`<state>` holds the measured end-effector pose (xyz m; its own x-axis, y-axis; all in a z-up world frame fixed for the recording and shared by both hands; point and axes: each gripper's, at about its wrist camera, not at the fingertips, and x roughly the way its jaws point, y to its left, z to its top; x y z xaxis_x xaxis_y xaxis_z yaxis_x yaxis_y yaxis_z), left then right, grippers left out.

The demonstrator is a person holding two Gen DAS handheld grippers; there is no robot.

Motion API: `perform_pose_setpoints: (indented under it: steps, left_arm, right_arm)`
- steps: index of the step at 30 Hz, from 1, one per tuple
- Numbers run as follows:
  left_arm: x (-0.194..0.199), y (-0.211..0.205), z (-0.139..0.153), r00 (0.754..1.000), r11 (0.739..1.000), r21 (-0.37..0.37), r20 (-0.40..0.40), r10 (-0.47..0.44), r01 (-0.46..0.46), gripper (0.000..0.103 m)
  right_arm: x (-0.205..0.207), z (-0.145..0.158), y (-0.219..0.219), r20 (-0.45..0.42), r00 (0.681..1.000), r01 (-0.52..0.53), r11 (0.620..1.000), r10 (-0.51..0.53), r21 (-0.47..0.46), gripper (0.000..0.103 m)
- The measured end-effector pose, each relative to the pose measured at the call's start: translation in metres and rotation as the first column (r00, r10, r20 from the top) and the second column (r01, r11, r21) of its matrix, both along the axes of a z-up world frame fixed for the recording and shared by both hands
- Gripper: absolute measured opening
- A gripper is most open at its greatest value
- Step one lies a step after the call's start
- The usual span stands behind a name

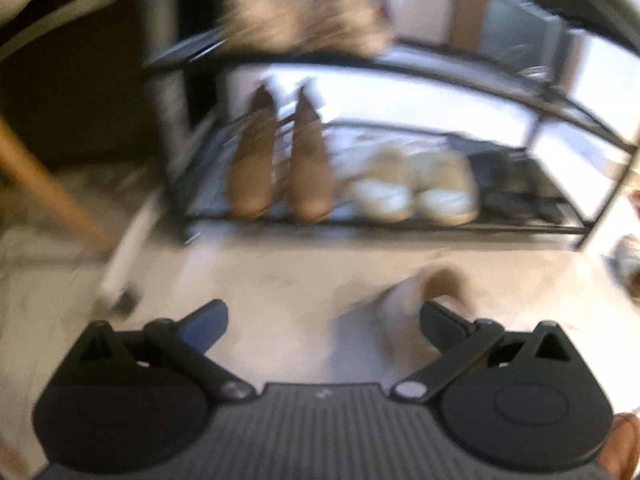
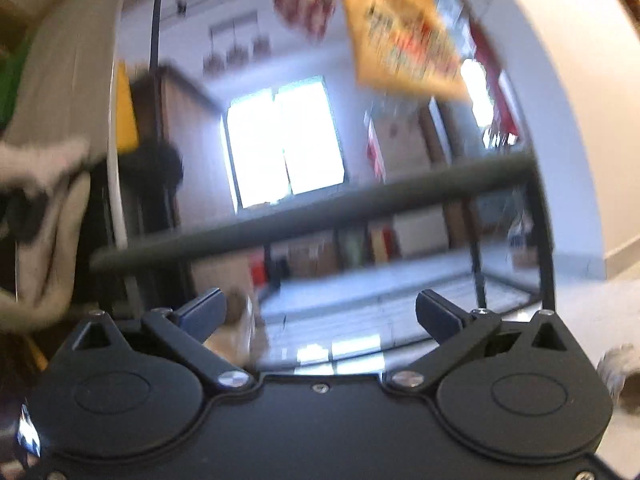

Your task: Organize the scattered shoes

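The left wrist view is blurred. A black wire shoe rack stands ahead on a pale floor. On its lower shelf sit two tan boots side by side, a pair of cream sneakers to their right, and dark shoes further right. Fuzzy beige shoes rest on the shelf above. A cream shoe lies on the floor beside the right finger of my left gripper, which is open and holds nothing. My right gripper is open and empty, pointing level past a dark rack bar.
A slanted wooden leg crosses the left of the left wrist view. Another shoe lies at the right edge. In the right wrist view a bright window, a yellow hanging sign and hanging cloth show.
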<state>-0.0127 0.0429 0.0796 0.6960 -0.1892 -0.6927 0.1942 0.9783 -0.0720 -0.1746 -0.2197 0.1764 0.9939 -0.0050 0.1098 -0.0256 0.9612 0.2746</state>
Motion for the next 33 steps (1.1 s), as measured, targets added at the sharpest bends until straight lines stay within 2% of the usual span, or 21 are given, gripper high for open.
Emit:
perform_pose_setpoints:
  steps: [5,6,8,9,11,15,16,17,18,19,20,21,23,25,26,27,28,29,30,31,33]
  left_arm:
    - [0.012,-0.108,0.006,0.982,0.984,-0.016,0.066,-0.175,0.176,0.102]
    - [0.017,-0.147,0.005,0.968,0.972,-0.015,0.096,-0.231,0.233,0.102]
    - [0.017,-0.195,0.002,0.942,0.952,0.040,0.135,-0.306,0.304,0.102]
    - [0.019,-0.238,-0.002,0.913,0.926,0.104,0.161,-0.376,0.363,0.102]
    - [0.022,-0.294,-0.012,0.866,0.883,0.163,0.184,-0.465,0.440,0.102]
    - [0.019,-0.414,-0.032,0.693,0.730,0.257,0.232,-0.682,0.633,0.102]
    - [0.018,-0.437,-0.037,0.653,0.696,0.279,0.242,-0.717,0.661,0.102]
    - [0.017,-0.456,-0.043,0.622,0.677,0.323,0.268,-0.736,0.661,0.102]
    - [0.015,-0.487,-0.052,0.569,0.648,0.398,0.311,-0.761,0.649,0.102]
    - [0.016,-0.505,-0.059,0.533,0.626,0.437,0.329,-0.780,0.646,0.102]
    - [0.018,-0.519,-0.063,0.504,0.605,0.454,0.334,-0.796,0.654,0.102]
    - [0.024,-0.541,-0.070,0.456,0.568,0.467,0.338,-0.823,0.677,0.102]
    - [0.028,-0.574,-0.080,0.368,0.507,0.489,0.357,-0.859,0.710,0.102]
    - [0.031,-0.595,-0.088,0.294,0.462,0.516,0.376,-0.879,0.721,0.102]
    - [0.033,-0.605,-0.094,0.254,0.435,0.536,0.380,-0.890,0.724,0.102]
    - [0.034,-0.618,-0.101,0.202,0.391,0.560,0.370,-0.907,0.730,0.102]
    - [0.034,-0.625,-0.106,0.167,0.354,0.576,0.353,-0.921,0.736,0.102]
    - [0.036,-0.630,-0.111,0.142,0.321,0.589,0.330,-0.933,0.742,0.102]
    - [0.040,-0.638,-0.119,0.101,0.259,0.607,0.282,-0.954,0.751,0.102]
    - [0.043,-0.644,-0.125,0.069,0.210,0.620,0.244,-0.967,0.756,0.101]
    - [0.049,-0.650,-0.131,0.030,0.161,0.629,0.214,-0.976,0.761,0.102]
  right_arm:
    - [-0.020,0.009,-0.042,0.095,0.992,0.071,0.988,-0.084,0.136,0.103]
    - [-0.022,0.008,-0.048,0.105,0.989,0.087,0.983,-0.105,0.164,0.103]
    - [-0.028,0.008,-0.059,0.119,0.986,0.094,0.978,-0.117,0.184,0.103]
    - [-0.029,0.007,-0.064,0.127,0.985,0.095,0.978,-0.120,0.187,0.103]
    - [-0.032,0.005,-0.072,0.151,0.978,0.116,0.975,-0.145,0.188,0.103]
    - [-0.045,-0.001,-0.106,0.203,0.941,0.210,0.939,-0.269,0.272,0.103]
    - [-0.046,-0.006,-0.114,0.202,0.929,0.242,0.922,-0.310,0.303,0.103]
    - [-0.048,-0.010,-0.122,0.198,0.915,0.275,0.902,-0.352,0.333,0.103]
    - [-0.048,-0.015,-0.130,0.174,0.897,0.326,0.874,-0.407,0.361,0.103]
    - [-0.047,-0.021,-0.137,0.144,0.866,0.395,0.831,-0.479,0.391,0.103]
    - [-0.046,-0.026,-0.143,0.119,0.848,0.433,0.804,-0.517,0.407,0.103]
    - [-0.042,-0.035,-0.158,0.048,0.817,0.499,0.746,-0.574,0.441,0.103]
    - [-0.037,-0.045,-0.175,-0.010,0.803,0.524,0.699,-0.596,0.487,0.103]
    - [-0.029,-0.062,-0.200,-0.094,0.790,0.545,0.623,-0.606,0.560,0.103]
    - [-0.026,-0.066,-0.205,-0.111,0.790,0.546,0.609,-0.603,0.576,0.103]
    - [-0.021,-0.074,-0.214,-0.143,0.793,0.545,0.584,-0.592,0.602,0.103]
    - [-0.016,-0.082,-0.222,-0.173,0.796,0.544,0.559,-0.580,0.625,0.103]
    - [-0.015,-0.085,-0.225,-0.181,0.796,0.545,0.555,-0.577,0.629,0.103]
    - [-0.011,-0.092,-0.231,-0.198,0.795,0.551,0.545,-0.574,0.632,0.103]
    - [-0.009,-0.096,-0.234,-0.210,0.792,0.558,0.539,-0.574,0.631,0.103]
    - [-0.004,-0.106,-0.238,-0.226,0.791,0.565,0.538,-0.568,0.626,0.103]
